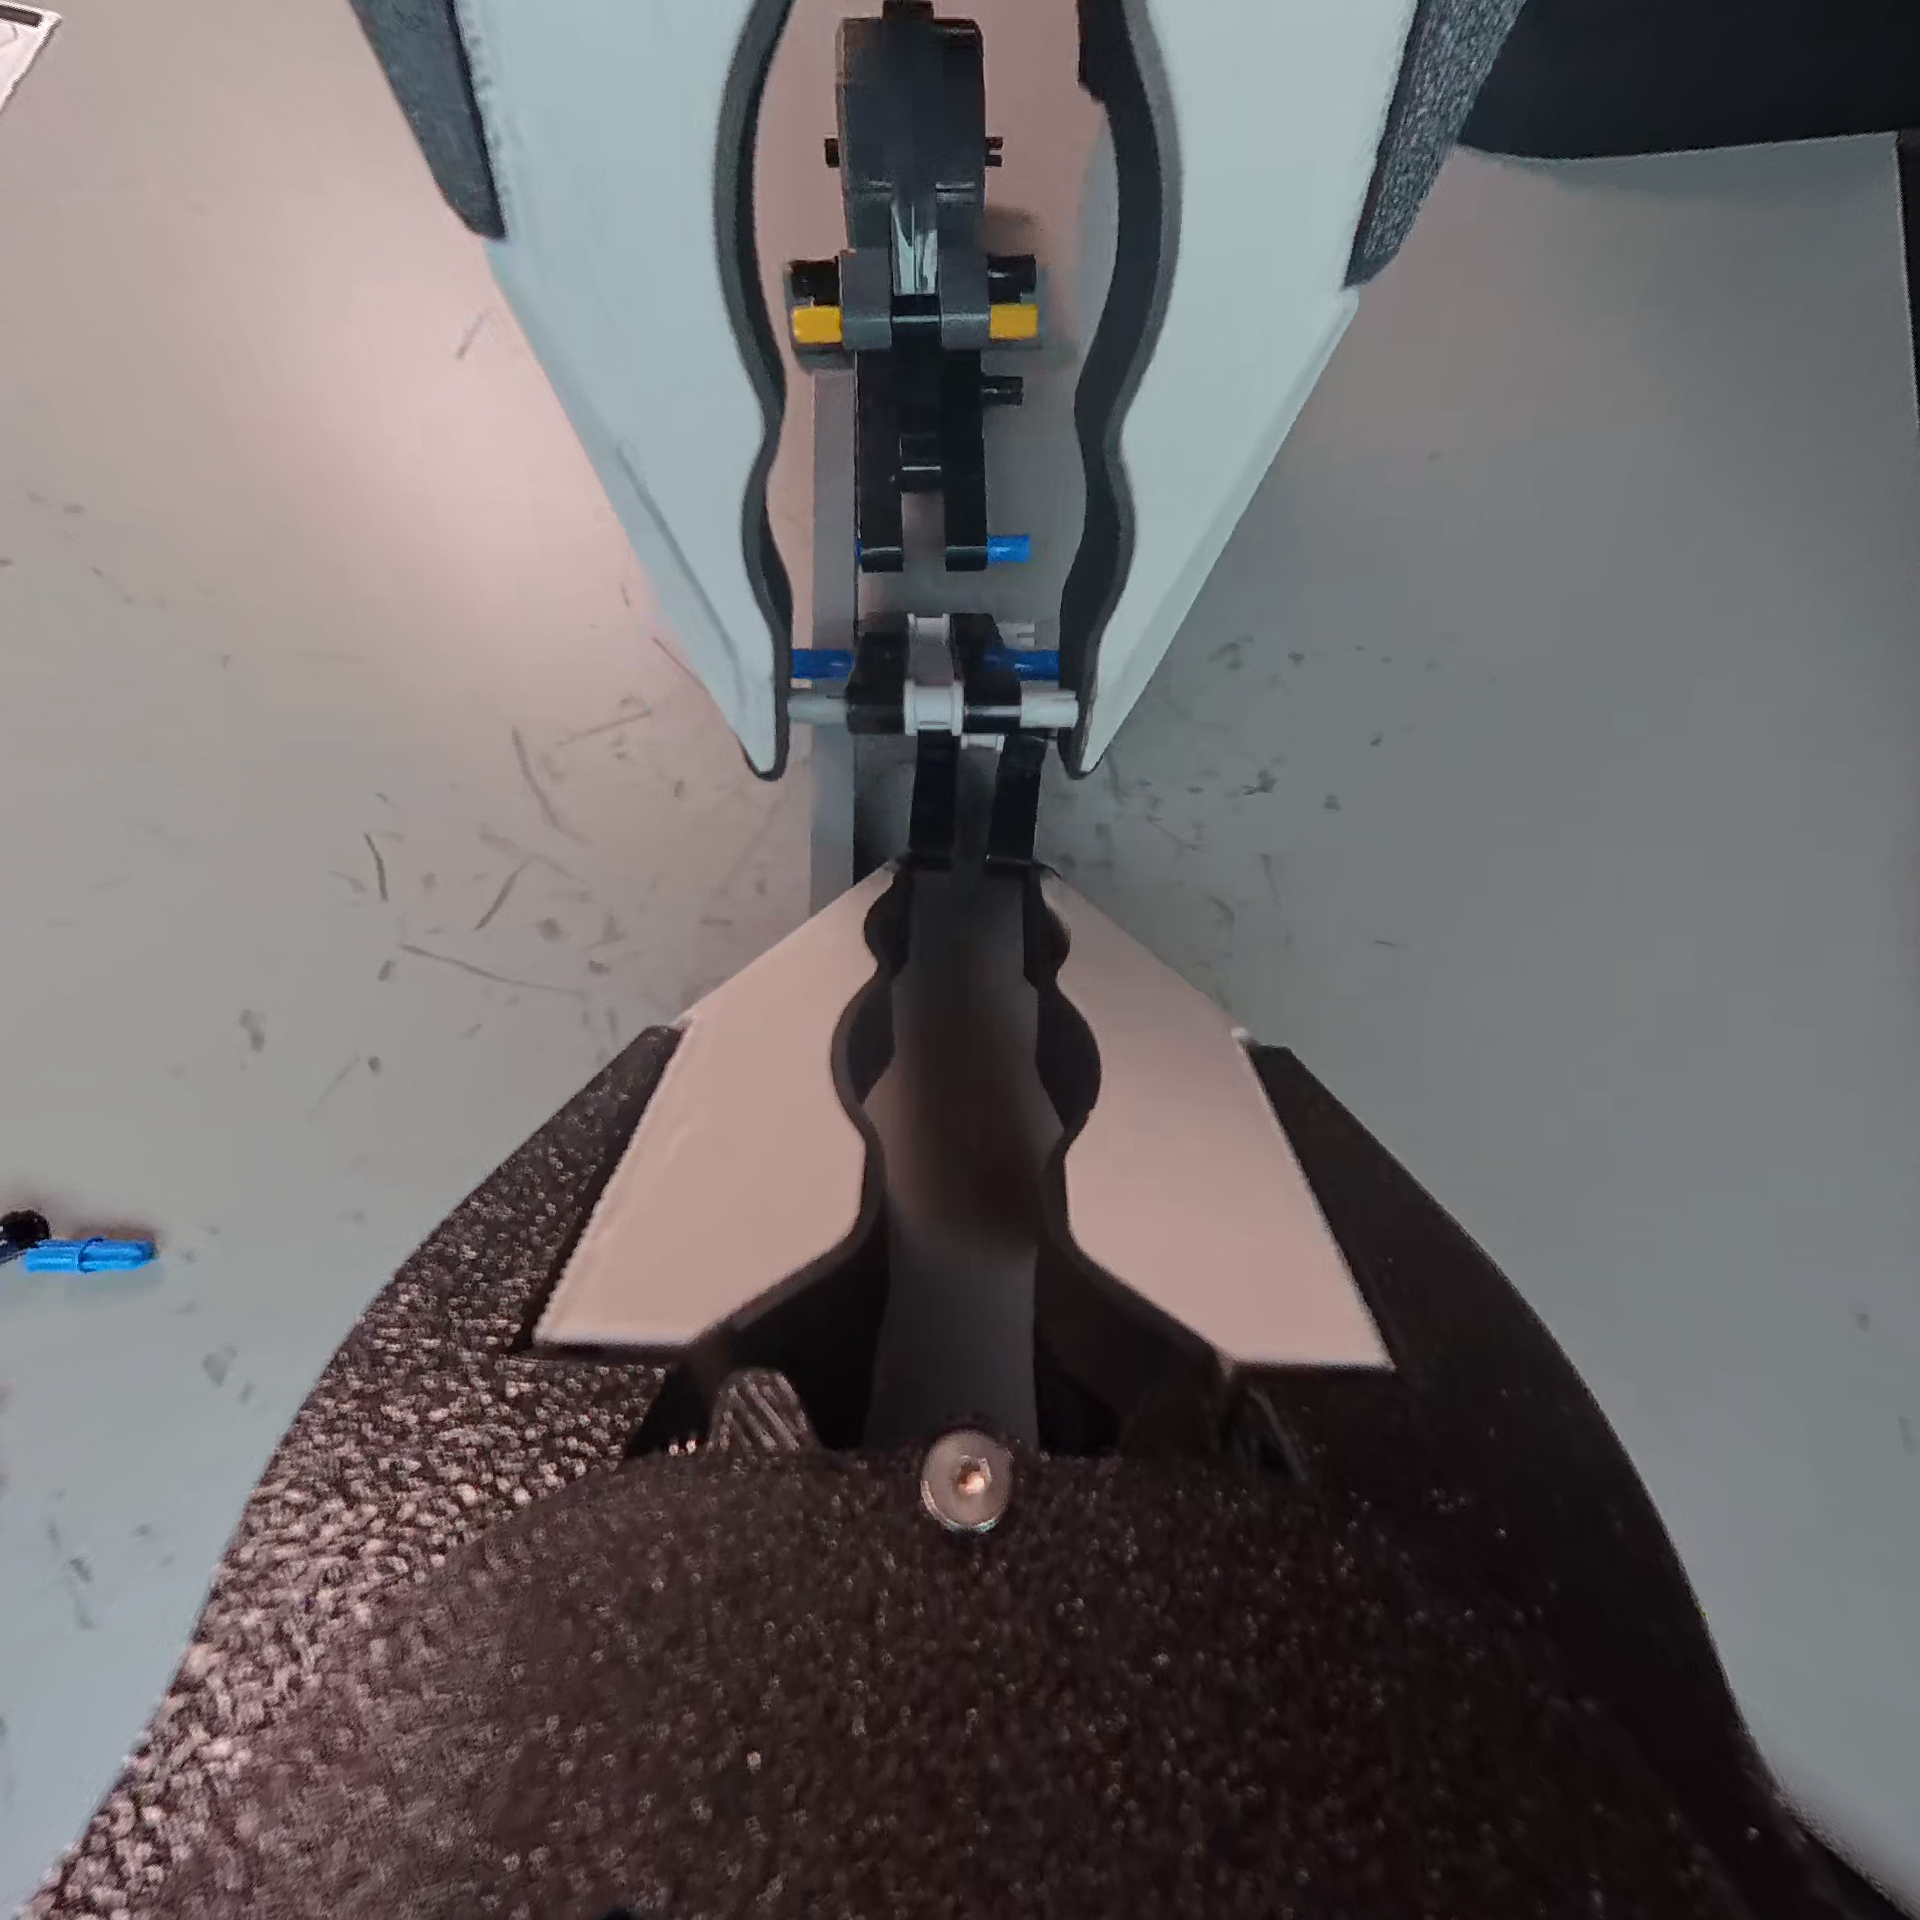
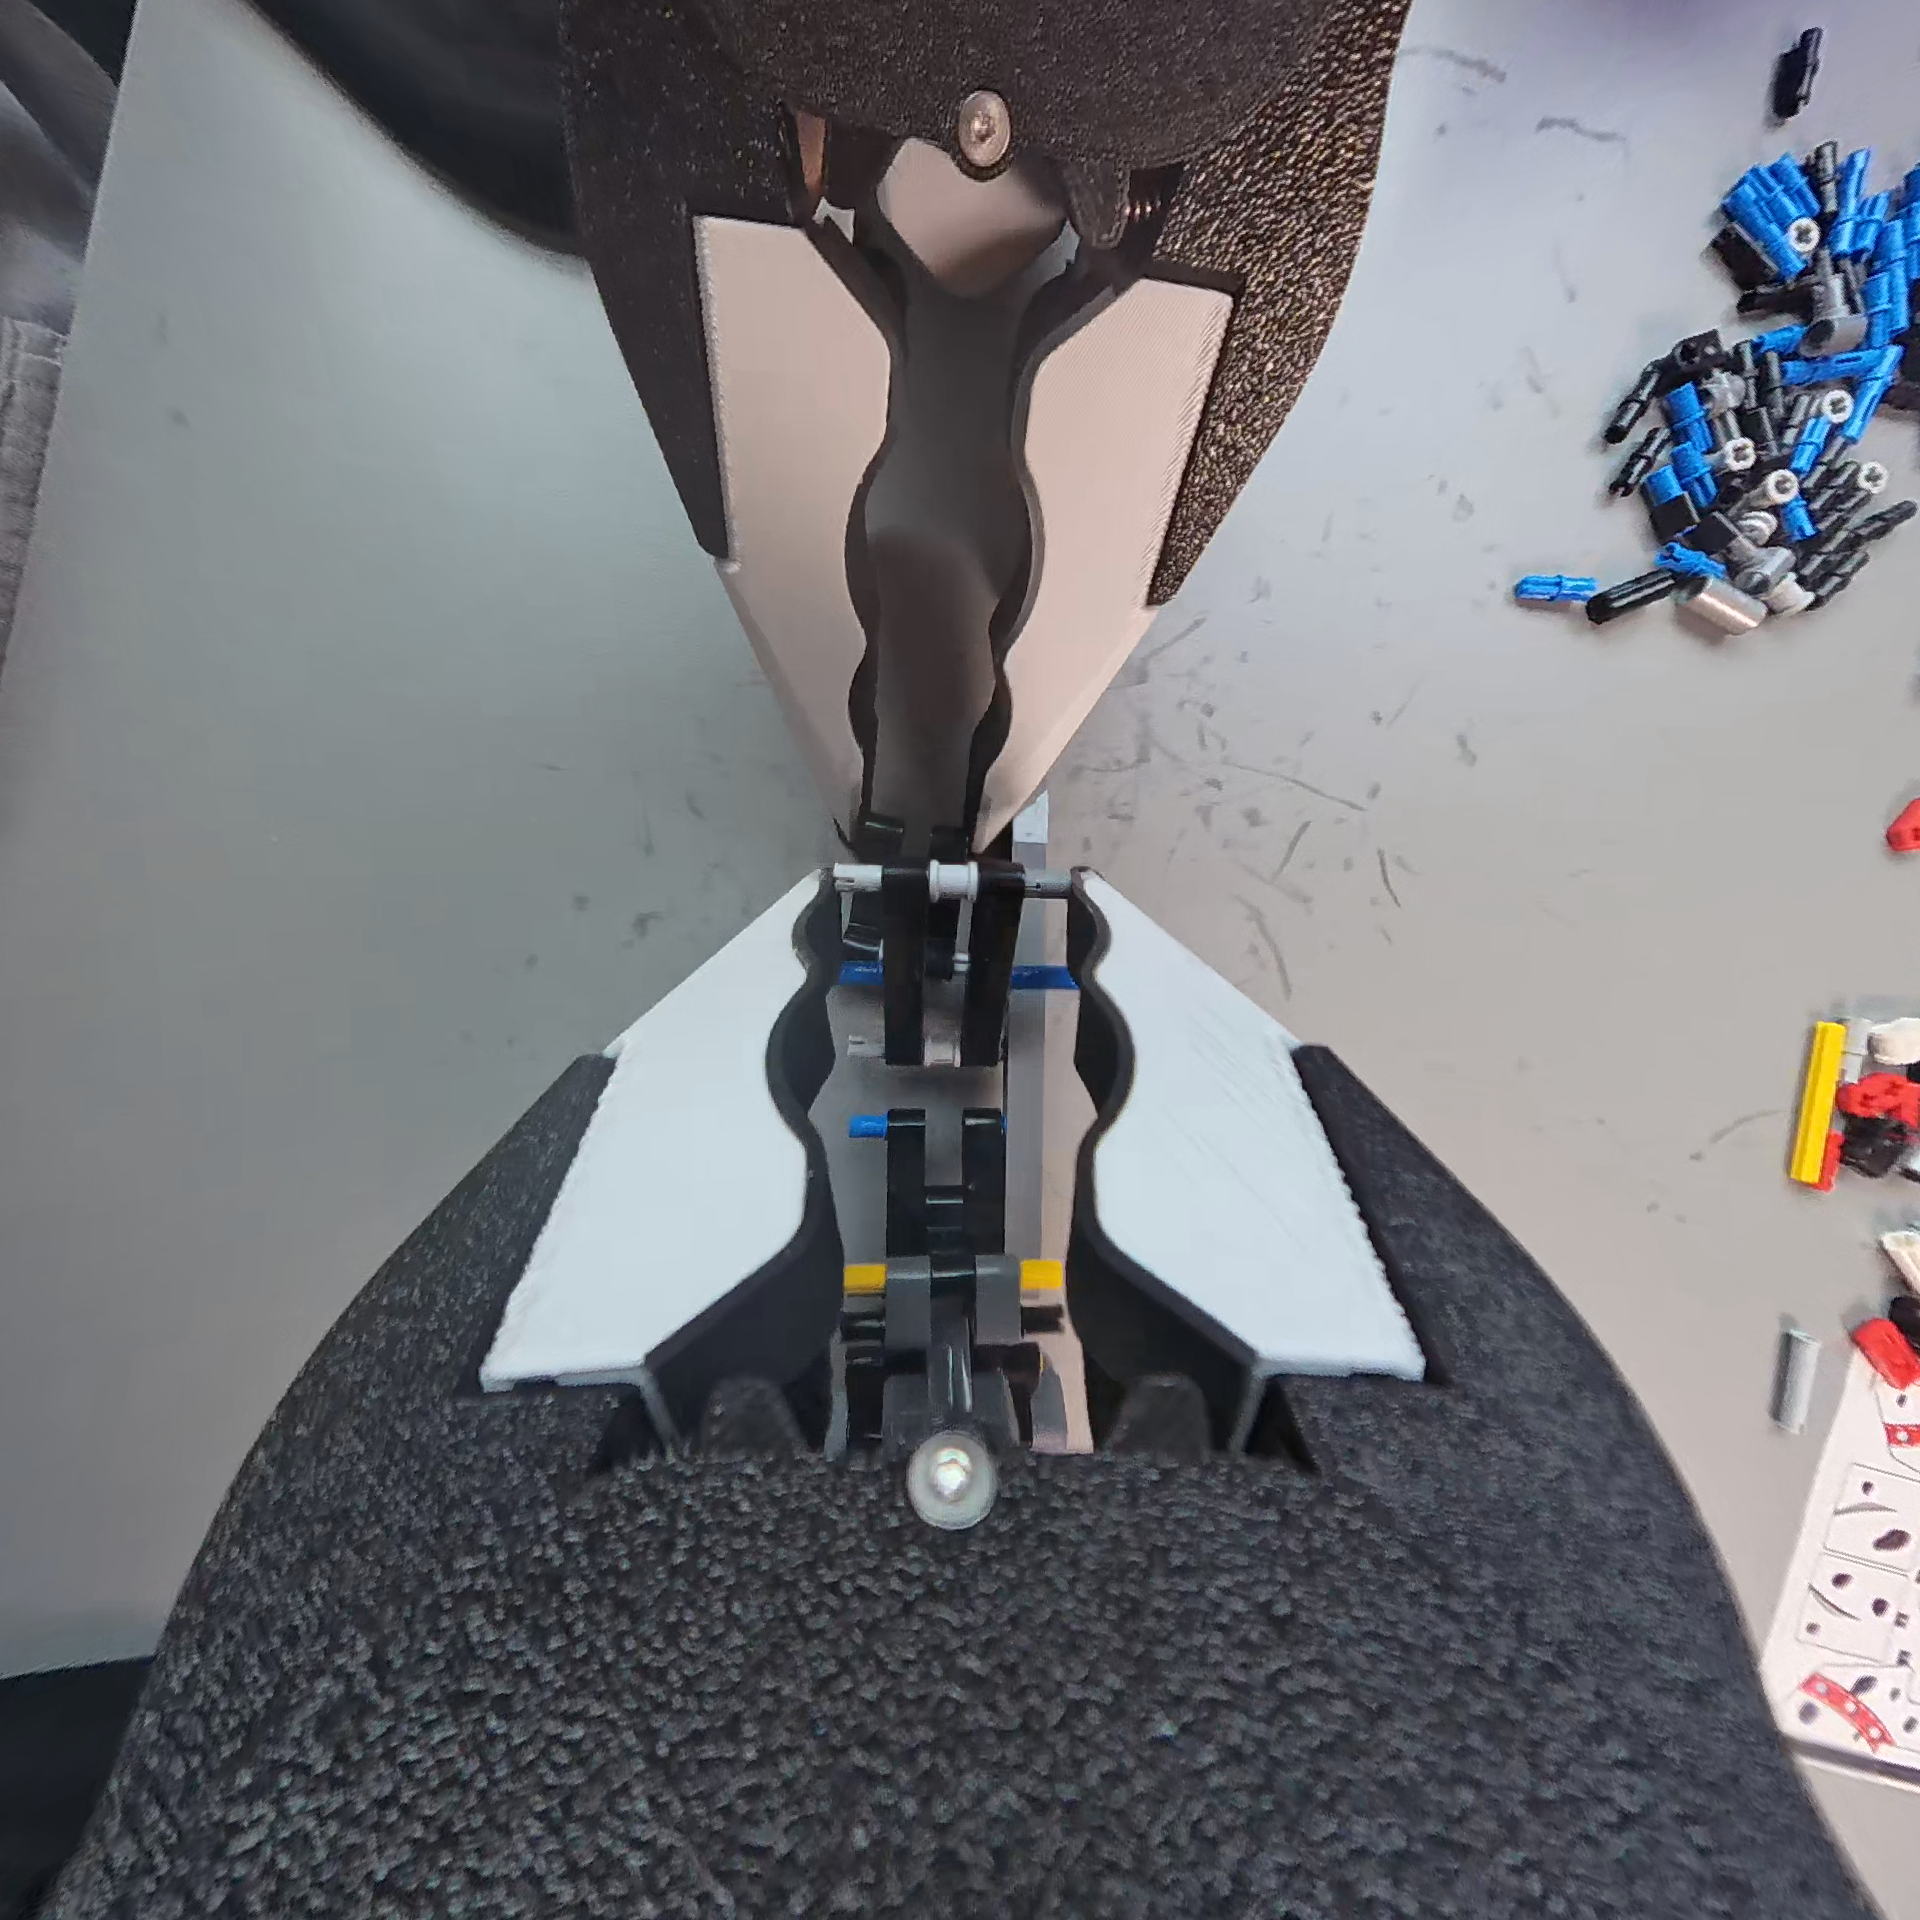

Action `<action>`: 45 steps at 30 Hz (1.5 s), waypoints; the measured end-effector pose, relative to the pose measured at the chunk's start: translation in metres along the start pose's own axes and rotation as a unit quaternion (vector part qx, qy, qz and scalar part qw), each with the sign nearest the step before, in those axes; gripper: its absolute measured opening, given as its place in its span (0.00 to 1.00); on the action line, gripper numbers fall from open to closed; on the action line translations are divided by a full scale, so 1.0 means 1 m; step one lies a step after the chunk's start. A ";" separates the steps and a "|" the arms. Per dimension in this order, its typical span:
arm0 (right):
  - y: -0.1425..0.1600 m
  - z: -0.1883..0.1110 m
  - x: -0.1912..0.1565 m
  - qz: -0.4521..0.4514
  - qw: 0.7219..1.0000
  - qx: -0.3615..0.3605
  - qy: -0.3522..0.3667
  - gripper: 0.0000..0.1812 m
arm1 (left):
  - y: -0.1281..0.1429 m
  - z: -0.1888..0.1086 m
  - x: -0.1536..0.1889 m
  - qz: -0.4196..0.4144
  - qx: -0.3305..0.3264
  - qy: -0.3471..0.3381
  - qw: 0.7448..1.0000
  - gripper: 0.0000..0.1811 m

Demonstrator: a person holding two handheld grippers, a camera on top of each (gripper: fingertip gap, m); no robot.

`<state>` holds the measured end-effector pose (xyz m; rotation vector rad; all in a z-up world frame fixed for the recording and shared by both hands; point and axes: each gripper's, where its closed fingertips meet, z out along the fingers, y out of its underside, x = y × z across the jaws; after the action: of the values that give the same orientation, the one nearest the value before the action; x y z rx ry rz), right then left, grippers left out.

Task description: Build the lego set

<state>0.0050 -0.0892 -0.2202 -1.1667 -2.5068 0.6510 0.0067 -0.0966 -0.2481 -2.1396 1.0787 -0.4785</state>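
A slim lego assembly of black beams, dark grey parts, yellow bits, blue pins and a light grey cross axle hangs between both grippers above the scratched grey table. My left gripper is shut on the two black beam ends at the assembly's near end. My right gripper comes from the opposite side, its fingertips pressing on the two ends of the grey axle. In the right wrist view the assembly lies lengthwise between the right gripper's fingers, and the left gripper grips its far end.
A pile of blue, black and grey pins lies at the right. Below it are a yellow beam with red and black parts, a grey tube and a sticker sheet. A loose blue pin lies left. The table edge is nearby. Both grippers' tips are close together, under 4 cm apart. Both grippers' tips are roughly 15 cm from the loose blue pin. It is also in sight in the right wrist view.
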 end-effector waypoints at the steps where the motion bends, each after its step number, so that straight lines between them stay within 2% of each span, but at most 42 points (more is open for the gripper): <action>1: 0.001 -0.003 0.000 0.002 1.000 0.005 0.002 0.24 | 0.000 0.000 0.000 0.000 0.000 -0.002 1.000 0.13; 2: 0.001 -0.006 0.001 0.008 1.000 0.012 0.004 0.24 | 0.001 0.000 -0.002 -0.002 -0.001 -0.008 1.000 0.02; 8: 0.012 -0.020 0.002 0.029 0.999 0.036 0.013 0.24 | 0.002 -0.001 -0.003 0.009 0.001 -0.016 1.000 0.01; 13: 0.012 -0.022 -0.001 0.028 0.998 0.059 0.018 0.24 | -0.001 -0.008 -0.010 0.016 0.008 -0.037 0.999 0.05; 17: 0.013 -0.025 0.001 0.028 0.997 0.064 0.024 0.24 | -0.005 -0.015 -0.011 0.002 0.020 -0.028 0.999 0.09; 20: 0.012 -0.026 0.000 0.027 0.997 0.072 0.022 0.24 | -0.014 -0.023 -0.022 -0.006 0.048 -0.050 0.998 0.14; 22: 0.011 -0.025 -0.001 0.023 0.997 0.076 0.015 0.24 | -0.019 -0.018 -0.027 -0.015 0.055 -0.056 0.997 0.19; 23: 0.010 -0.024 -0.002 0.020 0.997 0.077 0.013 0.24 | -0.015 -0.010 -0.027 -0.013 0.037 -0.054 0.998 0.20; 24: 0.008 -0.024 -0.002 0.019 0.997 0.079 0.010 0.24 | -0.011 -0.003 -0.027 -0.008 0.019 -0.051 0.998 0.18; 26: 0.008 -0.024 -0.002 0.021 0.997 0.079 0.006 0.24 | -0.014 0.003 -0.020 -0.008 0.023 -0.031 0.999 0.06; 29: 0.014 -0.031 0.001 0.032 0.996 0.083 0.007 0.24 | -0.012 0.002 -0.023 -0.007 0.015 -0.036 0.999 0.05; 36: 0.048 -0.036 0.002 0.045 0.999 0.028 0.011 0.24 | -0.001 0.000 -0.026 -0.018 0.000 -0.036 0.999 0.05; 43: 0.050 -0.037 0.004 0.037 0.999 0.004 0.017 0.24 | -0.001 0.001 -0.027 -0.016 0.002 -0.034 0.999 0.05; 45: 0.051 -0.037 0.005 0.035 0.999 -0.006 0.024 0.27 | -0.001 0.001 -0.027 -0.012 0.003 -0.036 0.999 0.06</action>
<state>0.0510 -0.0466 -0.2143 -1.2636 -2.4434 0.6194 -0.0078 -0.0742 -0.2483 -2.1510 1.0110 -0.4124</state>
